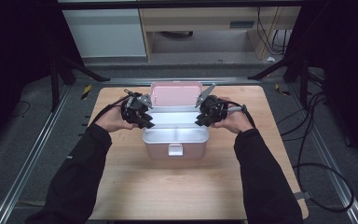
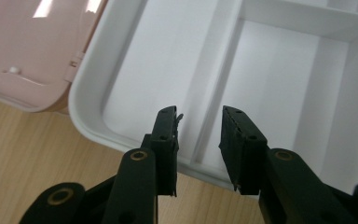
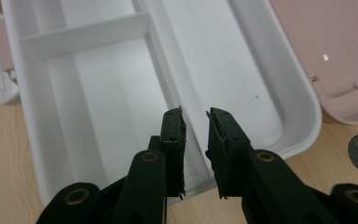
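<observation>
Black long sleeves [image 1: 79, 177] cover both forearms, lower frame; each black gripper [image 1: 137, 112] carries brass-ringed screws, a grey triangular plate and a trailing black cable.

Lab: black curtains [image 1: 9, 56], floor rails [image 1: 32, 154], cables [image 1: 317, 154].

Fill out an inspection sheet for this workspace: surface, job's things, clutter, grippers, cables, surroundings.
Surface: light wooden table, bare around the box.
Job's things: pink storage box open, lid tilted back; white divided tray inside, its compartments empty.
Clutter: nothing seen.
Grippers: left gripper and right gripper at the tray's two ends, each straddling a divider wall, jaws apart, not pressing on it.
Cables: black cables on the floor at right.
Surroundings: dark curtains, metal floor rails, wooden furniture behind.
</observation>
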Motion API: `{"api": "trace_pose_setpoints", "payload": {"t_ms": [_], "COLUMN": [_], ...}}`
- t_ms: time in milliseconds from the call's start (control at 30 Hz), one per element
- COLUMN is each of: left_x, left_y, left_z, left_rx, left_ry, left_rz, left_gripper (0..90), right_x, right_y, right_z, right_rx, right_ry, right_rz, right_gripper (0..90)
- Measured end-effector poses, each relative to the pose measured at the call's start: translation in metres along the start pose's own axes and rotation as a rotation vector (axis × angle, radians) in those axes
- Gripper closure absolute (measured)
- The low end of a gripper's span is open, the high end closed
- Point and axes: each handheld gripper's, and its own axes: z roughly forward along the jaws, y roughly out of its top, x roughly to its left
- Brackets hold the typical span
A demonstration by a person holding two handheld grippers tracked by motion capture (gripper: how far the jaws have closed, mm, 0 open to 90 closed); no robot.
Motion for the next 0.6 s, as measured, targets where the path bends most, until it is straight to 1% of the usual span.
{"api": "trace_pose_setpoints", "payload": {"t_ms": [33,67,100,133,200,233,333,367,400,533,567,600], "left_x": [0.000,0.000,0.001,0.001,0.002,0.002,0.004,0.004,0.004,0.005,0.006,0.006], "left_y": [0.000,0.000,0.001,0.001,0.003,0.006,0.009,0.010,0.011,0.014,0.015,0.015], "left_z": [0.001,0.003,0.004,0.005,0.006,0.007,0.007,0.008,0.009,0.012,0.013,0.014], "left_rx": [0.003,0.004,0.013,0.017,0.041,0.059,0.090,0.102,0.110,0.134,0.147,0.153], "left_ry": [-0.007,-0.014,-0.017,-0.022,-0.032,-0.031,-0.034,-0.037,-0.038,-0.039,-0.041,-0.045], "left_rz": [0.004,0.009,0.024,0.030,0.049,0.061,0.079,0.092,0.092,0.121,0.139,0.148], "left_gripper": [69.6,69.6,70.4,72.7,73.4,76.6,77.8,78.2,78.5,79.6,79.6,79.9], "right_x": [0.001,0.001,0.000,-0.001,-0.002,-0.005,-0.006,-0.006,-0.007,-0.008,-0.008,-0.008], "right_y": [0.001,0.001,0.001,0.002,0.003,0.004,0.005,0.006,0.007,0.011,0.012,0.013], "right_z": [0.003,0.003,0.005,0.006,0.006,0.008,0.008,0.008,0.009,0.012,0.013,0.013], "right_rx": [0.039,0.039,0.050,0.073,0.081,0.111,0.122,0.134,0.138,0.184,0.191,0.201], "right_ry": [0.013,0.013,0.012,0.015,0.016,0.030,0.039,0.044,0.048,0.067,0.068,0.070], "right_rz": [-0.016,-0.016,-0.031,-0.038,-0.041,-0.050,-0.056,-0.058,-0.082,-0.112,-0.118,-0.126], "right_gripper": [77.1,77.1,78.1,80.6,81.3,81.6,81.8,81.9,82.0,83.2,83.5,83.7]}}
